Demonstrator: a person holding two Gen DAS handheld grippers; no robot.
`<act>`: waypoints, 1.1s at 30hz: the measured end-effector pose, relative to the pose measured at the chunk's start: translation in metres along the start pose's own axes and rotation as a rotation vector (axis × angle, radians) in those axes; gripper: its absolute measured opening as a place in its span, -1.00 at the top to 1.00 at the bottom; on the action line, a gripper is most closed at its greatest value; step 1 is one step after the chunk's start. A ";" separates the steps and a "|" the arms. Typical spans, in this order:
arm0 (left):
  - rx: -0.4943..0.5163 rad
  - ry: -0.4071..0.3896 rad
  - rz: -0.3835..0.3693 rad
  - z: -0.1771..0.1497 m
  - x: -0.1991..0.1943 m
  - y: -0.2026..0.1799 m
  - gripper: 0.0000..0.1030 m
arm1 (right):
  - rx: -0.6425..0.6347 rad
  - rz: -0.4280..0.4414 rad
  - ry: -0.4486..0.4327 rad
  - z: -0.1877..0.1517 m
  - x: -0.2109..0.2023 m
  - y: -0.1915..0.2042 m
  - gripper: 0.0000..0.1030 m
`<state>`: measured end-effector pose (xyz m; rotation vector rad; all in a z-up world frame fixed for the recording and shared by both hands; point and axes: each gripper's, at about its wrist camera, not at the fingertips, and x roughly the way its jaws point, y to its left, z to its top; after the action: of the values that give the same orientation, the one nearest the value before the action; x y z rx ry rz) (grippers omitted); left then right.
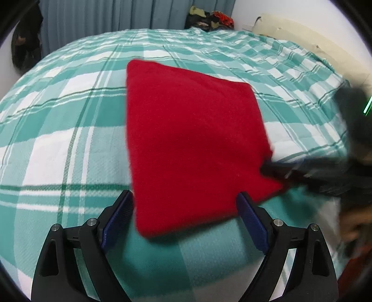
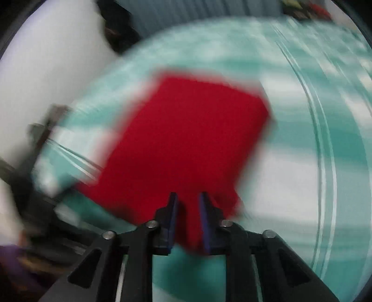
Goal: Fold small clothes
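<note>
The right gripper (image 2: 187, 197) has its fingers (image 2: 172, 216) pinched on the near edge of a red cloth (image 2: 186, 139), a bunched strip of the fabric standing between the two blue pads; this view is heavily blurred. In the left wrist view the same gripper (image 1: 269, 168) enters from about 3 o'clock as a dark smear, meeting the red cloth (image 1: 193, 139) at its right-hand corner, which looks raised a little off the bed.

The left gripper (image 1: 184, 204) has its fingers (image 1: 118, 216) spread wide apart, clamped on nothing; the near corner of the cloth shows between them, and I cannot tell whether either pad touches it.

The cloth is a flat, folded, roughly four-sided piece lying in the middle of the bed; its far corner points toward 11 o'clock. The bedspread (image 1: 69, 116) is a teal and white plaid, spread around the cloth on every side.

At 12 o'clock hang blue-grey curtains (image 1: 104, 18); at about 1 o'clock beyond the bed sits a heap of dark and red clothes (image 1: 209, 19); at 10 o'clock a dark item (image 1: 25, 46) hangs against the wall.
</note>
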<state>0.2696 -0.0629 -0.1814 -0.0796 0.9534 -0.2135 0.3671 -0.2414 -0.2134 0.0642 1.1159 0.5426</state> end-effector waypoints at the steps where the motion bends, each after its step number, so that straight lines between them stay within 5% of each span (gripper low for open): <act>1: 0.000 0.005 -0.003 -0.002 -0.003 0.000 -0.76 | 0.041 0.033 -0.040 -0.008 0.001 -0.011 1.00; 15: 0.026 0.016 0.086 -0.041 -0.032 -0.005 -0.80 | 0.162 0.031 -0.115 -0.031 -0.018 -0.016 1.00; 18: 0.023 0.025 0.102 -0.042 -0.035 -0.005 -0.82 | 0.189 -0.006 -0.116 -0.045 -0.031 -0.018 0.30; 29: 0.000 0.070 0.154 -0.049 -0.043 0.003 -0.83 | 0.273 0.040 -0.238 -0.123 -0.080 -0.034 0.28; 33: -0.035 0.091 0.170 -0.046 -0.045 0.006 -0.83 | 0.277 0.032 -0.245 -0.129 -0.090 -0.027 -0.11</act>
<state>0.2077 -0.0459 -0.1735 -0.0212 1.0488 -0.0435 0.2363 -0.3333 -0.2051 0.3803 0.9450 0.3934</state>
